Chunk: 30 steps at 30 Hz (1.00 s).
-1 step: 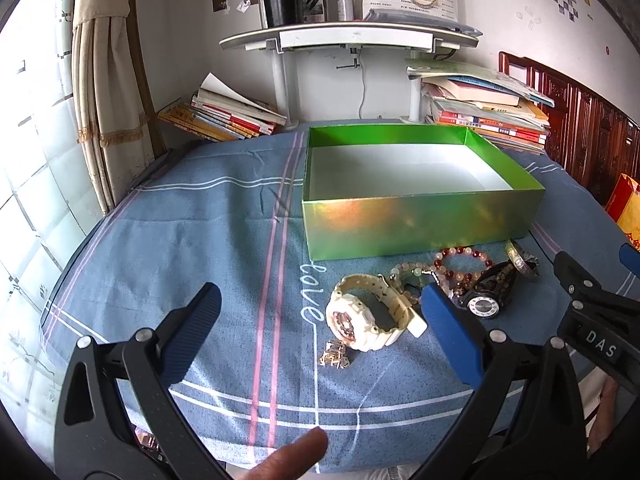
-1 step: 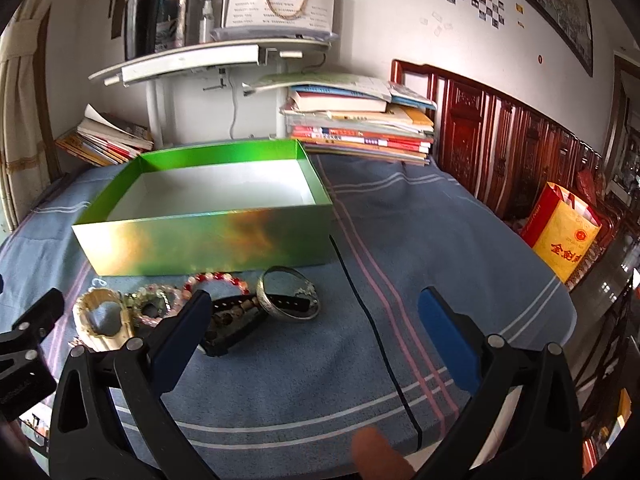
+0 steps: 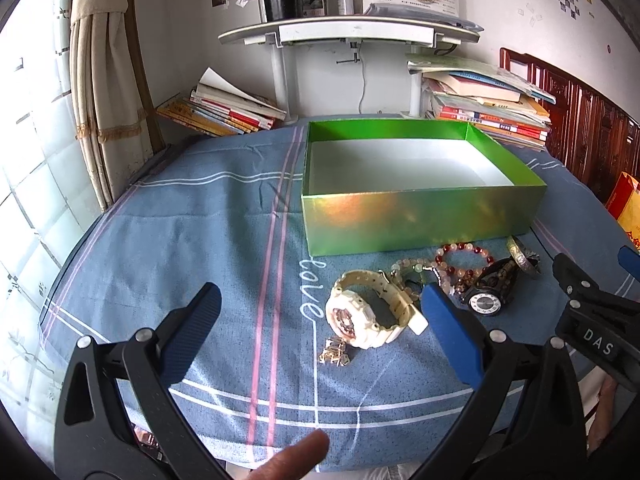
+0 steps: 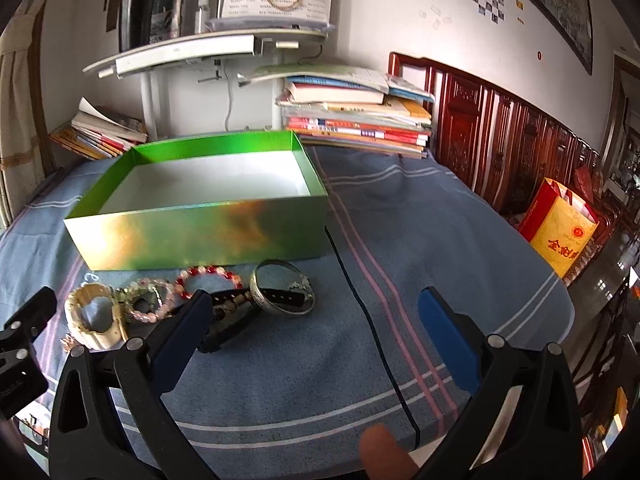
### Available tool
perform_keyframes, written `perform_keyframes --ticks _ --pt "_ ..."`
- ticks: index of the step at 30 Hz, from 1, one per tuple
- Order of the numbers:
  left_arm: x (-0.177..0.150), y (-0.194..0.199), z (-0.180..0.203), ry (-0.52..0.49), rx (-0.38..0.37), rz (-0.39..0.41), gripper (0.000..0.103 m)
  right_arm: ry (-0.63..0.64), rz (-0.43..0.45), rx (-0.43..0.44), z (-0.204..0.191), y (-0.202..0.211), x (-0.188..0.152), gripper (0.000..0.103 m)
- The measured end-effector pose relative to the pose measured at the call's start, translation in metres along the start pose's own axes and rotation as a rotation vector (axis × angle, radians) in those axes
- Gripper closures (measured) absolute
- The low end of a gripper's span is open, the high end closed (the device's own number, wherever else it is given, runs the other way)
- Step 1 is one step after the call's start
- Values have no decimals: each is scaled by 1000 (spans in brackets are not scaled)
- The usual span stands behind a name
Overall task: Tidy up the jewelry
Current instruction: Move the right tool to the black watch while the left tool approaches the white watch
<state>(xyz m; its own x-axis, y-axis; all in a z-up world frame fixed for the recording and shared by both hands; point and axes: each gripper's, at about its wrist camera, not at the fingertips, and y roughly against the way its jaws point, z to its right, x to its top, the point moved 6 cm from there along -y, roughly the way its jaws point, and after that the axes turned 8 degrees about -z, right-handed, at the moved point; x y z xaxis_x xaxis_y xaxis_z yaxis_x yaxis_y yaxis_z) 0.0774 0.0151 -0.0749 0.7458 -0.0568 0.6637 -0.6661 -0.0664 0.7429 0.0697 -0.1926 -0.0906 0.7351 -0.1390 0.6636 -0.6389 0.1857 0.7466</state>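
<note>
An open, empty green box (image 3: pixel 420 220) (image 4: pixel 208 232) stands on the blue cloth. In front of it lie a cream watch (image 3: pixel 368 312) (image 4: pixel 94 316), a small gold clasp (image 3: pixel 334 354), a pale bead bracelet (image 3: pixel 416 270) (image 4: pixel 150 298), a red bead bracelet (image 3: pixel 464 260) (image 4: pixel 208 274), a black watch (image 3: pixel 490 294) (image 4: pixel 228 320) and a silver bangle (image 3: pixel 522 258) (image 4: pixel 280 290). My left gripper (image 3: pixel 320 328) is open and empty, just short of the cream watch. My right gripper (image 4: pixel 316 332) is open and empty, near the bangle and black watch; it also shows in the left wrist view (image 3: pixel 592 304).
Book stacks (image 3: pixel 484 112) (image 3: pixel 224 112) and a white shelf (image 3: pixel 348 32) stand behind the box. A curtain (image 3: pixel 108 92) hangs at the left. A dark wooden bench (image 4: pixel 512 132) and a yellow-red bag (image 4: pixel 560 232) are at the right. A black cord (image 4: pixel 372 320) crosses the cloth.
</note>
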Motion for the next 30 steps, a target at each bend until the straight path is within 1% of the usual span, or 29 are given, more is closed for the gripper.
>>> perform_keyframes --ticks 2,4,5,6,9,12,15,17,18,20,21,22,23,24,25,26,27,28,29,30 --pt "-2 -6 0 -1 -8 -26 4 -34 -71 26 5 -15 -6 2" --pt "-3 -9 0 -3 -13 -36 4 -52 -122 49 7 -26 -12 2" --pt "-7 -4 0 26 19 76 4 -55 -146 55 6 -30 -16 2" --pt "-5 -13 0 -5 -19 -43 4 -52 -162 64 4 -34 -18 2" --pt "-8 -18 1 -7 -25 -45 4 -26 -205 93 -6 -41 -27 2" --pt "-10 -24 3 -17 -32 -69 4 -22 -241 163 -13 -45 -31 2" --pt "-12 -26 5 -25 -42 -85 4 1 -247 196 -20 -46 -33 3" --pt "-13 -26 7 -30 -43 -86 5 9 -251 202 -22 -46 -34 5" --pt "-13 -26 8 -33 -44 -87 5 12 -265 206 -23 -47 -36 8" --pt "-13 -27 10 -40 -40 -90 8 34 -260 189 -26 -46 -37 15" --pt "-13 -28 10 -42 -38 -92 8 39 -254 177 -26 -45 -37 22" --pt "-14 -29 10 -42 -38 -97 9 42 -232 174 -26 -44 -34 32" --pt "-15 -30 11 -41 -38 -102 11 39 -225 165 -25 -44 -33 36" --pt "-15 -31 11 -41 -42 -108 12 40 -217 154 -24 -45 -33 46" --pt "-16 -32 11 -41 -45 -114 16 39 -213 148 -23 -46 -31 59" --pt "-16 -34 11 -41 -47 -122 21 32 -219 161 -21 -47 -29 62" --pt "-17 -36 10 -41 -49 -132 23 24 -226 191 -20 -47 -28 64" --pt "-17 -39 9 -38 -53 -143 29 16 -230 222 -18 -47 -25 67" --pt "-17 -41 8 -34 -58 -152 30 20 -224 234 -19 -47 -21 69" --pt "-17 -42 7 -25 -75 -157 31 28 -211 226 -18 -46 -16 70"
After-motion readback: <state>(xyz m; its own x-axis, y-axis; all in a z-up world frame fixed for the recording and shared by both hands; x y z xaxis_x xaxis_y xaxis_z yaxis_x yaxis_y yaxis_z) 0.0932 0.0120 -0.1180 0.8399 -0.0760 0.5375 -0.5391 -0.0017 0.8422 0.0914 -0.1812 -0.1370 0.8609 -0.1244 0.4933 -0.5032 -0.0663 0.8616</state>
